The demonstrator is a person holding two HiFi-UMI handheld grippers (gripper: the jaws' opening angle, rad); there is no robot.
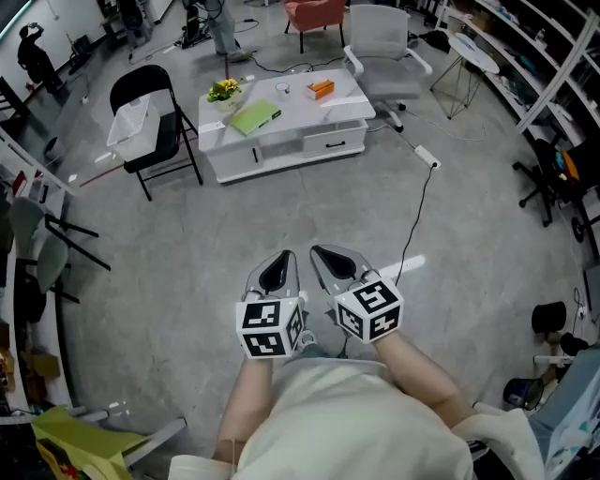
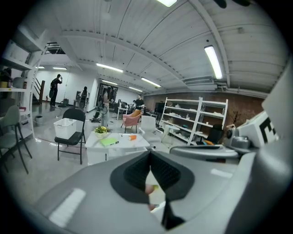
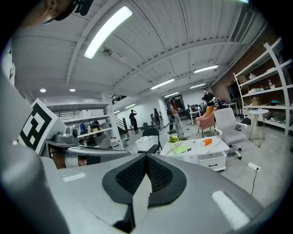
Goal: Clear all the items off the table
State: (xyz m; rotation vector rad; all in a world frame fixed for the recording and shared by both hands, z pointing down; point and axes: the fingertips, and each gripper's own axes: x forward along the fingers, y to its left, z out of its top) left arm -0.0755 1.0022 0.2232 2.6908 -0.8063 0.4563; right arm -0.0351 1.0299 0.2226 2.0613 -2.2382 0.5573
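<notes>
A low white table [image 1: 302, 119] stands far ahead on the grey floor. On it are a potted yellow-flowered plant [image 1: 225, 91], a green notebook [image 1: 255, 118], an orange box [image 1: 320, 89] and a small white item [image 1: 283, 88]. My left gripper [image 1: 284, 256] and right gripper [image 1: 322, 251] are side by side close to my body, both shut and empty, well short of the table. The left gripper view shows its gripper [image 2: 150, 155], the table [image 2: 120, 144] and the notebook [image 2: 109, 141]. The right gripper view shows its gripper [image 3: 146, 160], the table [image 3: 200, 150] and the orange box [image 3: 207, 141].
A black folding chair [image 1: 150, 89] holding a white bin [image 1: 129, 125] stands left of the table. A white office chair [image 1: 380, 42] and a pink armchair [image 1: 314, 11] are behind it. A power strip [image 1: 427, 157] with its cable lies on the floor to the right. Shelving [image 1: 544, 56] lines the right side.
</notes>
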